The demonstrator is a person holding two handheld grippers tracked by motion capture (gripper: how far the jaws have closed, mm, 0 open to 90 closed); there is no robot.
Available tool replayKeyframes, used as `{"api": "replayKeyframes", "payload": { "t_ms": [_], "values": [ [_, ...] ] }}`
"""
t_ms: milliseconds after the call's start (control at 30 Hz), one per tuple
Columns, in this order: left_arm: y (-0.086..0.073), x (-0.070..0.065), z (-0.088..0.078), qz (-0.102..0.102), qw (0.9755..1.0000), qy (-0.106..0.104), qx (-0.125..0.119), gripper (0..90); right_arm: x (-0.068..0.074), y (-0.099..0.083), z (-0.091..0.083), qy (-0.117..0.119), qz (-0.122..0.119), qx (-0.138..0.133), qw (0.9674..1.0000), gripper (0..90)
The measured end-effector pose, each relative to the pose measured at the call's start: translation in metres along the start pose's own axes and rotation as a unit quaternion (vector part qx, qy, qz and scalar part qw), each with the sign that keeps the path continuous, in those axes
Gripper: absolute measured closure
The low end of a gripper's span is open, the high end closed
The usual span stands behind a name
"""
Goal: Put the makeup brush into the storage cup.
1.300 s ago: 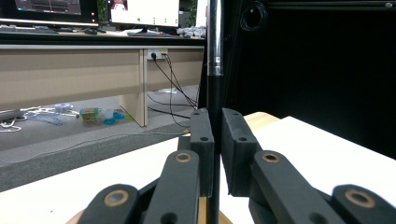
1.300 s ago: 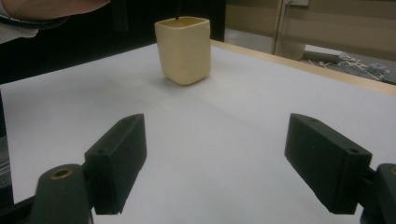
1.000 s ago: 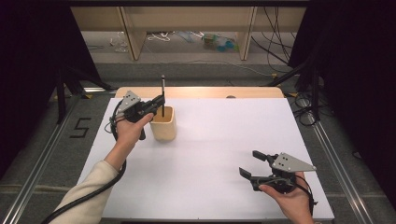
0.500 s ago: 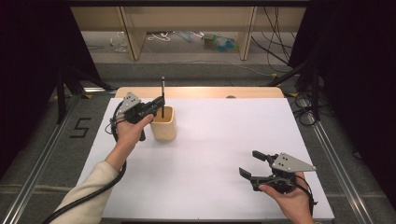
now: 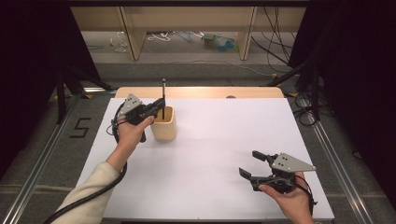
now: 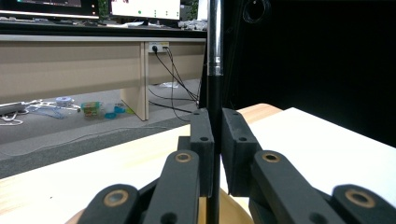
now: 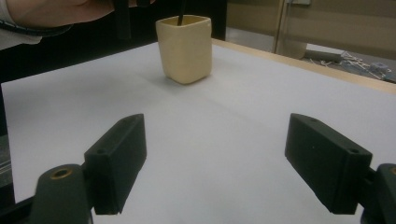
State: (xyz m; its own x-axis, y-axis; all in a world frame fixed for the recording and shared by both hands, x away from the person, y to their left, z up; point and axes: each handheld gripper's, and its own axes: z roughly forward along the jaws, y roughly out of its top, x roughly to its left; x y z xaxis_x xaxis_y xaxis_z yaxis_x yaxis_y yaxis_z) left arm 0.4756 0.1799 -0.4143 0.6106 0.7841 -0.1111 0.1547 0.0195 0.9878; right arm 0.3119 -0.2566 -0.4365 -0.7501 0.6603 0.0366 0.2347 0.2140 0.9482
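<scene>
Fingers (image 6: 203, 140) of left gripper (image 5: 156, 106) clamped on upright black pen (image 6: 214, 93) over cream cup (image 5: 164, 125), right gripper (image 5: 254, 164) fingers spread, well apart.

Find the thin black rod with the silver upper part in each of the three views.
High view: the thin black rod stands upright, left of centre, in the cream cup.
Left gripper view: centre, clamped between the black pads.
Right gripper view: top centre, its lower end entering the cup.
Shared landmark: the cup.
</scene>
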Motion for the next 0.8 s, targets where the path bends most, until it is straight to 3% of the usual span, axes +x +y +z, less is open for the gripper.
{"api": "replayKeyframes", "payload": {
  "t_ms": [67, 467, 767, 800],
  "values": [
    [-0.0013, 0.0002, 0.0, -0.001, 1.0, -0.001, 0.001, 83.5, 0.0015, -0.0004, 0.0004, 0.008, 0.012, 0.003, 0.9999, 21.9],
    [-0.0057, 0.0012, 0.0006, -0.001, 1.0, -0.001, 0.002, 83.5, 0.0018, -0.0006, 0.0009, 0.009, 0.014, 0.002, 0.9999, 21.8],
    [-0.0082, 0.0018, 0.0012, -0.004, 1.0, 0.002, 0.003, 83.5, 0.0019, -0.0007, 0.0008, 0.009, 0.014, 0.003, 0.9999, 21.8],
    [-0.0085, 0.002, 0.0013, -0.004, 1.0, 0.003, 0.003, 83.5, 0.0003, -0.0006, 0.0015, 0.005, 0.001, -0.005, 1.0, 21.7]
  ]
}}
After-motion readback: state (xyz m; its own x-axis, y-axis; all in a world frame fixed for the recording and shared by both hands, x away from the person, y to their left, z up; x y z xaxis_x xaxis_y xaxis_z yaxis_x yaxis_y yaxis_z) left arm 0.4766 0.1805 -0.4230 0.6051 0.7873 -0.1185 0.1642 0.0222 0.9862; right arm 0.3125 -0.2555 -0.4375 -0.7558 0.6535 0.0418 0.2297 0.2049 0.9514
